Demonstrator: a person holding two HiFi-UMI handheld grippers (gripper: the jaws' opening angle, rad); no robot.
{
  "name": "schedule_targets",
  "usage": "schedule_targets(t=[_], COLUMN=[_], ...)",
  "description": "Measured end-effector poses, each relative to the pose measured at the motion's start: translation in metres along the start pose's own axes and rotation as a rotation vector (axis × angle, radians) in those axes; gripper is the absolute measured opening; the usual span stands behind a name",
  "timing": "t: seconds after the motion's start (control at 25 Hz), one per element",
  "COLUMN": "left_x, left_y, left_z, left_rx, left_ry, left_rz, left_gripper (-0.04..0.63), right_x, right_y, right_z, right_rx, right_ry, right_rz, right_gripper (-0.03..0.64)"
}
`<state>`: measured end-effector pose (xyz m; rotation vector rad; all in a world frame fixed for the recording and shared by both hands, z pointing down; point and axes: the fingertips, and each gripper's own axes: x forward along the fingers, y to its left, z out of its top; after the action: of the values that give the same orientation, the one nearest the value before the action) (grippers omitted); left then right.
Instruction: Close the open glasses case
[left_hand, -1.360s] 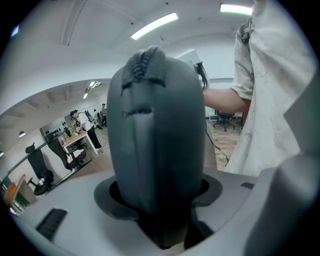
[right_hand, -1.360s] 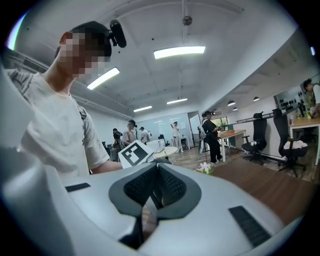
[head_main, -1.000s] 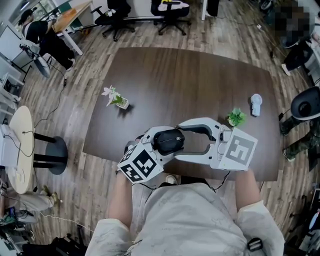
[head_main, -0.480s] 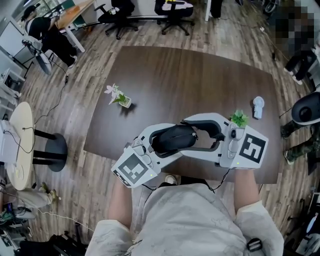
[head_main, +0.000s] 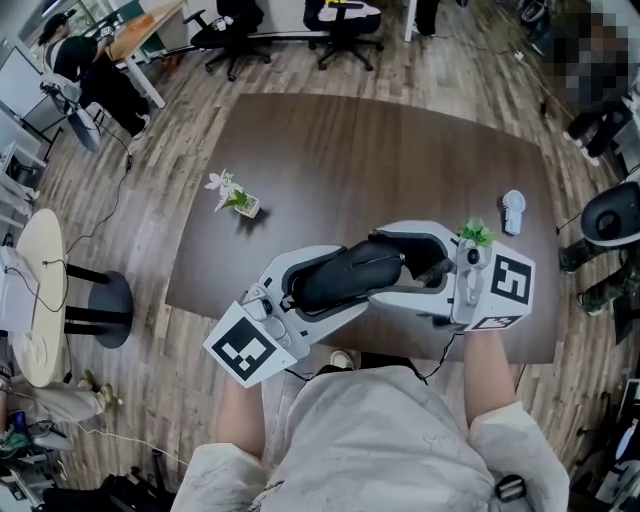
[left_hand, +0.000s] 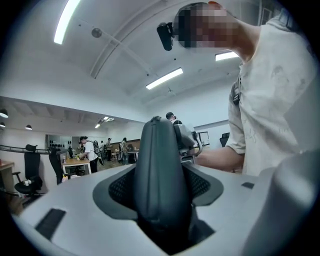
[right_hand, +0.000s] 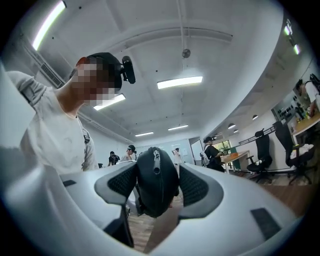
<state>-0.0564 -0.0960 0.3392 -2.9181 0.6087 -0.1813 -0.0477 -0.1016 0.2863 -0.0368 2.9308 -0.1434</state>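
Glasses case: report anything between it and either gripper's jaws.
Nothing visible. The left gripper's jaws press directly on the glasses case. The right gripper's jaws, having just opened slightly, hold its zipper end between them.

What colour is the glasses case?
Black all over. The glasses case shows best in the left gripper view.

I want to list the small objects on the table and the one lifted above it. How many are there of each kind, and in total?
Plants: 2 (flowering plant, green plant)
Dark case, lifted: 1
Small white object, too small to identify: 1
Total: 4
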Motion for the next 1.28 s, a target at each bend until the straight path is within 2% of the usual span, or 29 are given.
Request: schedule_targets(t=[0.08,0.16,0.24,0.4,0.52,0.56,0.6,0.76,0.92,1.16,1.28], left_x=[-0.003,-0.005,-0.006,-0.008,-0.01,-0.01,-0.011,-0.01,-0.008,-0.002,-0.001], left_y=[0.005,0.008,0.009,0.012,0.014,0.014,0.014,0.012,0.011,0.009,0.008], left_z=[-0.004,-0.004,-0.002,-0.003,-0.001,-0.002,-0.003,-0.011,-0.011,-0.022,-0.022], left_rx=[0.027,0.021,0.0,0.003,-0.012,-0.007,0.01,0.096,0.094,0.112,0.116], left_ry=[0.016,0.008,-0.011,-0.012,-0.022,-0.018,-0.004,0.065,0.068,0.125,0.141], left_rz=[0.037,0.067,0.083,0.101,0.115,0.117,0.116,0.091,0.089,0.077,0.089], left_gripper=[0.275,0.275,0.275,0.275,0.275,0.275,0.275,0.275,0.275,0.27,0.27], right_x=[-0.004,-0.013,-0.02,-0.023,-0.024,-0.025,-0.026,-0.028,-0.032,-0.026,-0.027], right_y=[-0.004,-0.007,-0.009,-0.01,-0.011,-0.012,-0.012,-0.011,-0.011,-0.005,-0.005], right_z=[0.005,0.011,0.012,0.01,0.012,0.013,0.013,0.013,0.016,0.011,0.01], right_rx=[0.039,0.086,0.116,0.129,0.122,0.115,0.105,0.068,0.056,0.041,0.032], right_ry=[-0.033,-0.075,-0.096,-0.1,-0.106,-0.109,-0.107,-0.088,-0.097,-0.083,-0.066], right_rz=[-0.022,-0.032,-0.031,-0.034,-0.046,-0.057,-0.067,-0.08,-0.093,-0.065,-0.078], right_gripper=[0.261,0.245,0.188,0.117,0.09,0.043,0.029,0.025,0.023,0.023,0.023])
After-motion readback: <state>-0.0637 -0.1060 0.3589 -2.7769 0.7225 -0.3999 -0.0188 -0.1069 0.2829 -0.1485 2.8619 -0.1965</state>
